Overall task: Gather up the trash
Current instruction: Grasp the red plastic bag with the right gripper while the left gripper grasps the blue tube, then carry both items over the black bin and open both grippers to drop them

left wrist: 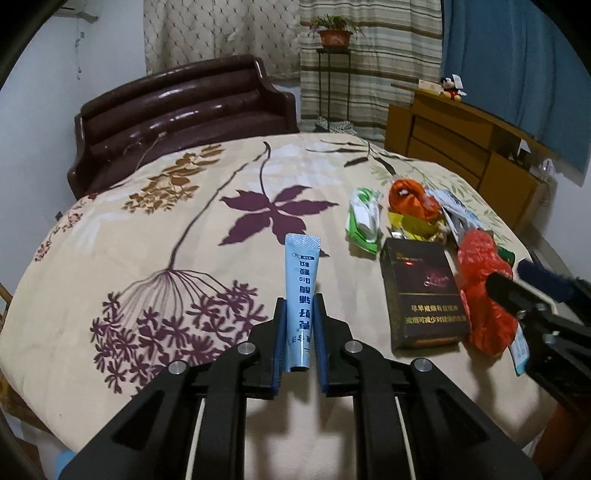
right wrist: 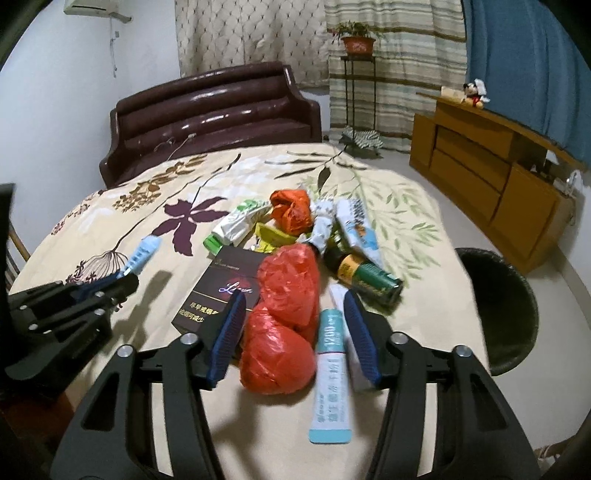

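While the left hand-held gripper [left wrist: 299, 302] pinches a pale blue sachet [left wrist: 301, 295] between its two blue pads, holding the sachet upright with its sealed end pointing away, the right hand-held gripper [right wrist: 295, 317] stands spread over a pile of trash. Everything lies on a worktop [left wrist: 147, 229] covered by a cream cloth printed with purple flowers and brown leaves.

Between the right gripper's blue pads are a crumpled red plastic bag [right wrist: 284, 325] and, just right of it, a white and teal tube [right wrist: 328, 369] lying lengthwise. Whether the pads touch either one cannot be told. Left of the red bag lies a dark cigarette box [right wrist: 221, 291], partly under the bag's edge. Farther away sit a green and white wrapper [right wrist: 236, 225], a yellow wrapper [right wrist: 269, 236], a crumpled orange bag [right wrist: 291, 210], a silvery crumpled wrapper [right wrist: 321, 221] and another white tube [right wrist: 358, 225]. A small dark bottle with a green and yellow label [right wrist: 365, 277] lies on its side to the right of the red bag.

Off the right edge of the worktop, lower down, stands a dark round bin [right wrist: 498, 306]. Beyond the worktop are a dark brown sofa [right wrist: 218, 114], a potted plant on a thin stand [right wrist: 356, 42], patterned curtains [right wrist: 251, 33] and a wooden cabinet [right wrist: 491, 173] with a small plush toy [right wrist: 474, 94] on top.
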Motion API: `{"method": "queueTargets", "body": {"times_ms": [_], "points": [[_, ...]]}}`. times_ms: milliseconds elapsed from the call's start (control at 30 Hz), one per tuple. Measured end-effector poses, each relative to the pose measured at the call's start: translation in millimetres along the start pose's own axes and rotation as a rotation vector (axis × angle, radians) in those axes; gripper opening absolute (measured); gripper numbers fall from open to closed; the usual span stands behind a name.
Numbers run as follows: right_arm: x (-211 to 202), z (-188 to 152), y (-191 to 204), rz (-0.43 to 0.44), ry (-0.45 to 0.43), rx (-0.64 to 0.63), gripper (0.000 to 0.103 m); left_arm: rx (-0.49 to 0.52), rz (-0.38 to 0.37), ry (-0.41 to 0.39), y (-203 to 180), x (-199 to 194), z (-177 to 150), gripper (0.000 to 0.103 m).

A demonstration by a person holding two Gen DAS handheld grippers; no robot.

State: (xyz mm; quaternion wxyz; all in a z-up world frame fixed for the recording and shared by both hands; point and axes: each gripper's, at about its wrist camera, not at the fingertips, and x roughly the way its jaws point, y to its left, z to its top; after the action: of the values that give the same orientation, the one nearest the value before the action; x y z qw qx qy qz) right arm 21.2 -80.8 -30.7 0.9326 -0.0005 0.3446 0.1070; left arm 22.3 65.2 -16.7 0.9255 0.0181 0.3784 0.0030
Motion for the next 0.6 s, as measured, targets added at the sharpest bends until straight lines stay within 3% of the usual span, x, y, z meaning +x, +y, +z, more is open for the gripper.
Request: {"method": "queueTargets", "body": {"times_ms": [267,600], "points": [[12.7,-2.0,6.5,0.049,0.048,0.001,0.03,-0.019,-0.014,-0.011,4.5,-1.1,1.9,0.015],[-18.4,1.7,4.2,0.061,-0.027,-0.029,0.027,-0.024,-0.062,-0.076,-8.7,-20.4,10.2,0.015]]}}
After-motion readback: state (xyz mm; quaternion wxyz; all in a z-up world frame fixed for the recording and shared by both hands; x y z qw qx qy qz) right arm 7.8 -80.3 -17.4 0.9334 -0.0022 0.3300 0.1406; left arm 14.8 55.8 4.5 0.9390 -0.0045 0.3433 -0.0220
